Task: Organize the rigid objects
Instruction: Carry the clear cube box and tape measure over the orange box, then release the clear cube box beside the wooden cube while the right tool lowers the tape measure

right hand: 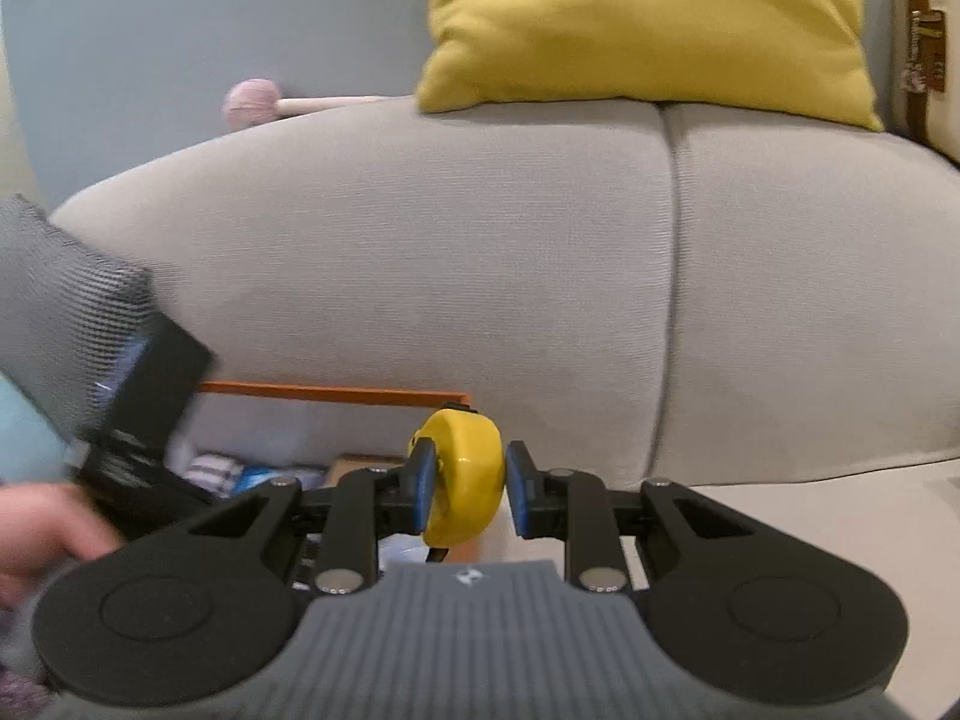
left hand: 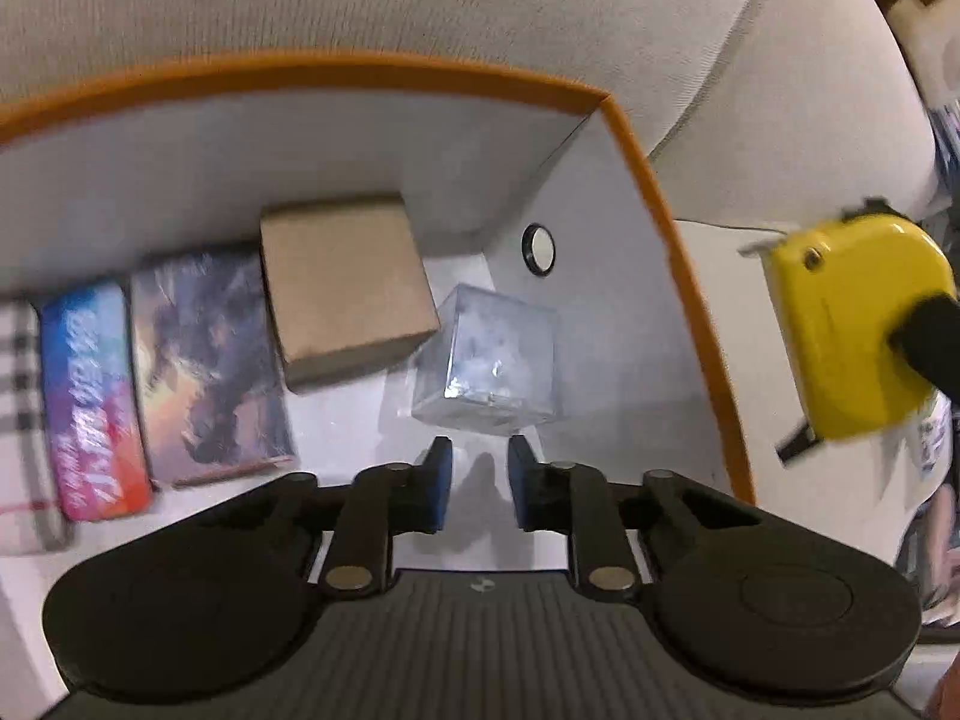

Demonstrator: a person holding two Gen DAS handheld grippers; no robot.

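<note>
An orange-rimmed white box (left hand: 660, 198) holds a brown cardboard box (left hand: 345, 291), a clear plastic cube (left hand: 489, 360), a dark illustrated box (left hand: 207, 360), a blue-red box (left hand: 93, 408) and a plaid item (left hand: 18, 420). My left gripper (left hand: 479, 480) is open and empty, just above the clear cube inside the box. My right gripper (right hand: 468, 486) is shut on a yellow tape measure (right hand: 462, 474), held over the box's right edge; the tape measure also shows in the left wrist view (left hand: 852, 330).
A grey sofa (right hand: 480, 270) stands behind the box, with a yellow cushion (right hand: 648, 18) and a pink-headed mallet (right hand: 258, 102) on top. The box rim (right hand: 336, 393) shows low in the right wrist view. A cream case (right hand: 927, 48) is at the far right.
</note>
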